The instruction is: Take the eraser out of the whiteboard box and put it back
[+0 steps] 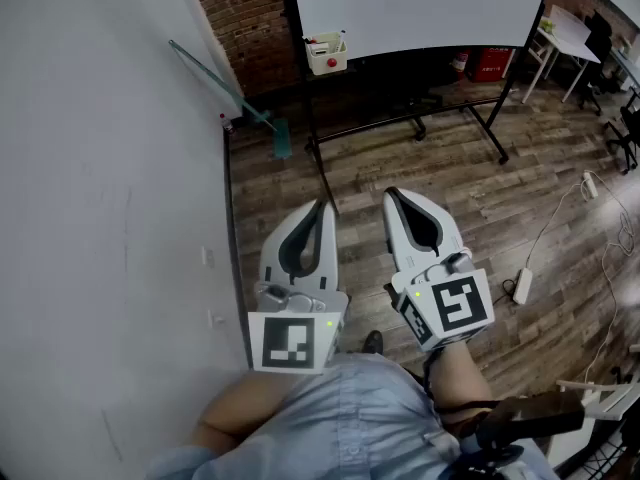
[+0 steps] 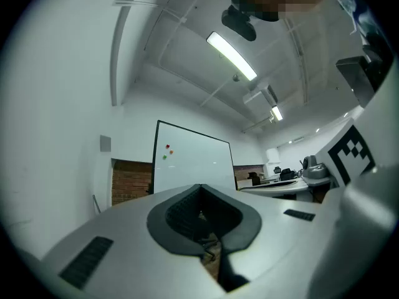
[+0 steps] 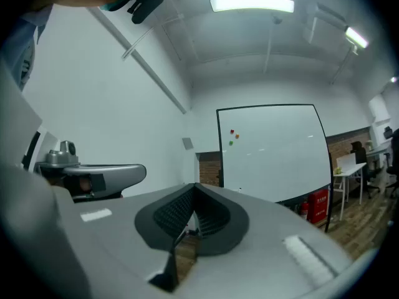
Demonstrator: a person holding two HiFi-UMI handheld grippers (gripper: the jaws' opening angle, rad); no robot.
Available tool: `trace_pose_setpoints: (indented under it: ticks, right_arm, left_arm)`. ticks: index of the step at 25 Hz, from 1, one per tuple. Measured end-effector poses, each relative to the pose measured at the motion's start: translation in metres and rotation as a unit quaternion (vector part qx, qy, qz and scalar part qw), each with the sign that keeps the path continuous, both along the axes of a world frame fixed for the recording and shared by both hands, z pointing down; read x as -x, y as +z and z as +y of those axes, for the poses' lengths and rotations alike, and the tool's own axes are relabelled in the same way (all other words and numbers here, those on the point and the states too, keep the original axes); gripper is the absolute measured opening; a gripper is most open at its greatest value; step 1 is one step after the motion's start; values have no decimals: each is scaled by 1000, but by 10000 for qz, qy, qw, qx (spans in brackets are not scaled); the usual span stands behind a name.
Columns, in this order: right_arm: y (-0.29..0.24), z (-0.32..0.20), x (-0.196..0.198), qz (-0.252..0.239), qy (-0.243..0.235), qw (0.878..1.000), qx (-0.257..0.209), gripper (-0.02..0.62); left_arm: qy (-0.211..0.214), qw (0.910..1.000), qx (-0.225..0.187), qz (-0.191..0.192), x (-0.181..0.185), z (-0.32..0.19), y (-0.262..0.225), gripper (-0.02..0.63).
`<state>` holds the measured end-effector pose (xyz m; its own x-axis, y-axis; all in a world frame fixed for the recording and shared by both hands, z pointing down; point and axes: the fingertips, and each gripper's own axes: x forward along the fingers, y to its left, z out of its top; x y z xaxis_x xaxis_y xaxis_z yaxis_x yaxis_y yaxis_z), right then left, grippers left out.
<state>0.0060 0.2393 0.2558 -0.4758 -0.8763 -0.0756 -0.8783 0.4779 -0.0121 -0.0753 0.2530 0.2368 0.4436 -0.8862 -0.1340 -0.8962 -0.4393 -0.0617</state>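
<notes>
A small white box (image 1: 327, 52) with something red in it hangs at the lower left corner of the whiteboard (image 1: 420, 8), far ahead of me. The eraser itself is too small to make out. My left gripper (image 1: 325, 206) and right gripper (image 1: 391, 194) are held side by side near my body, pointing toward the board, well short of the box. Both are shut with nothing between the jaws. In the left gripper view its jaws (image 2: 201, 187) meet in front of the whiteboard (image 2: 193, 161). The right gripper view shows closed jaws (image 3: 194, 185) and the whiteboard (image 3: 274, 151) too.
A white wall (image 1: 100, 168) runs along my left. A teal-headed mop (image 1: 240, 98) leans against it near the board's wheeled stand (image 1: 410, 123). A power strip (image 1: 521, 285) and cable lie on the wooden floor at right. A white desk (image 1: 570, 28) stands at the far right.
</notes>
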Motion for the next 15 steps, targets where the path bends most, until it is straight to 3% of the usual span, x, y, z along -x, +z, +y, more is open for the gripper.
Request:
trace_pose_setpoints:
  ticks: [15]
  right_arm:
    - [2,2,-22,-167,-227,9996,41,2]
  left_arm:
    - [-33,10000,-7,-50,-28,1,0,6]
